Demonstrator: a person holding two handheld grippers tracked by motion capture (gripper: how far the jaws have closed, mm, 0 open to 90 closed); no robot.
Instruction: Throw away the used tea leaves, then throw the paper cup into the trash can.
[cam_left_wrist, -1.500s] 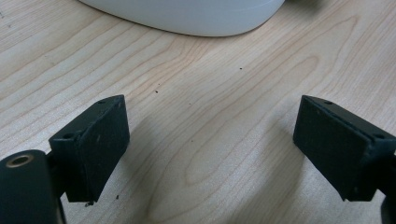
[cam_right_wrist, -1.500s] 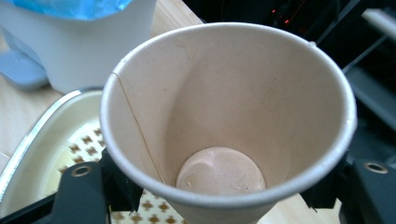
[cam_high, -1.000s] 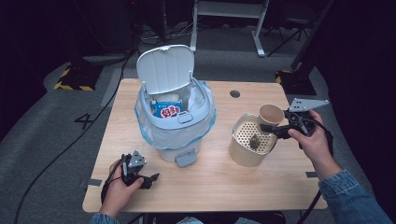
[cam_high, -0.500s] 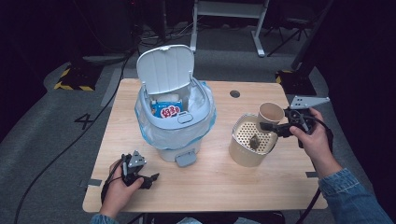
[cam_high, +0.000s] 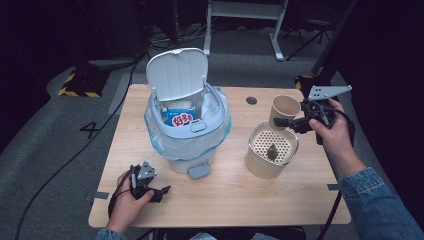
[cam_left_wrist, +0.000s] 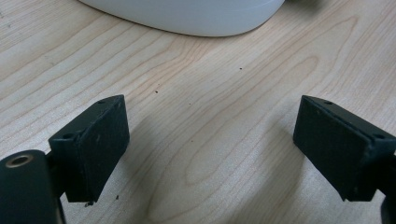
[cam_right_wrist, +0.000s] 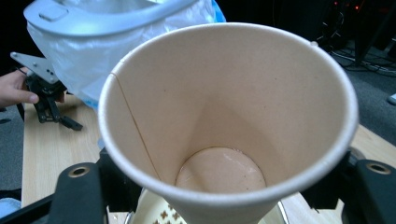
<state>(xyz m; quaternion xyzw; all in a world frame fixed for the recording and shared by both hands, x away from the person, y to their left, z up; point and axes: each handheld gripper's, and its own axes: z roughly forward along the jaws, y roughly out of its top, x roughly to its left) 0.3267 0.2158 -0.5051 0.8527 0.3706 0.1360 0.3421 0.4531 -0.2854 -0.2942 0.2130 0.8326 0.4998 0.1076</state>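
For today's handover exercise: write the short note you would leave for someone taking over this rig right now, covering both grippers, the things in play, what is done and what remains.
Right gripper: shut on the paper cup, tilted above the strainer container; the cup looks empty.
Left gripper: open, holding nothing, resting on the table at the front left.
A small dark lump lies on the strainer.
Lidded bin: lid up, bag fitted, a packet inside.
Done: cup apparently emptied.
Left, probably: drop the cup in the bin.

Lab or studio — dark floor, hazard tape (cam_high: 75, 85), cables (cam_high: 65, 160)
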